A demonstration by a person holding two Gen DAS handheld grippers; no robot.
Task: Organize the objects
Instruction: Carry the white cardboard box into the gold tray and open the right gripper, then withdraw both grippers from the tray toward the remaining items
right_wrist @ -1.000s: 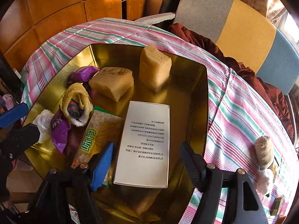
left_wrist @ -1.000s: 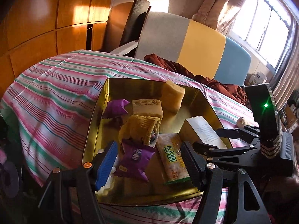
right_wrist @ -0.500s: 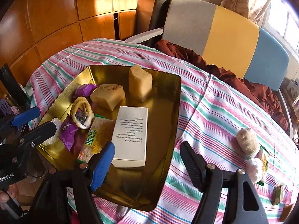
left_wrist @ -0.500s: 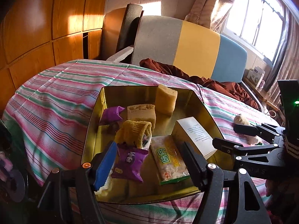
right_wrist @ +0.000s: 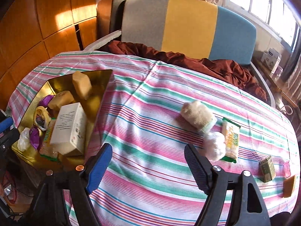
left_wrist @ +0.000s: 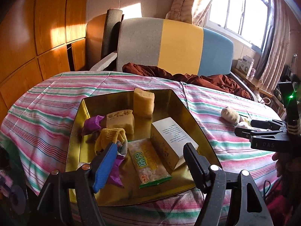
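On the striped tablecloth (right_wrist: pixel 150 124), the gold tray (left_wrist: pixel 190 113) at the left already holds the white box (left_wrist: pixel 169 137) and snack packets. The beige roll (right_wrist: pixel 197 115), wrapped ball (right_wrist: pixel 214 146) and small cartons lie loose at the right. Both the left gripper (left_wrist: pixel 150 162) and right gripper (right_wrist: pixel 147 162) gape wide and empty, so I judge a fetching step: the right one must reach right for the roll.

Right gripper (right_wrist: pixel 146 162) now off gold tray (right_wrist: pixel 97 75), tray at its far left; jaws wide apart over bare striped cloth (right_wrist: pixel 150 113), rolled sock (right_wrist: pixel 197 114) ahead-right. Left gripper (left_wrist: pixel 150 162) drawn back and raised, tray (left_wrist: pixel 82 113) farther ahead, white box (left_wrist: pixel 173 137) now between its tips.
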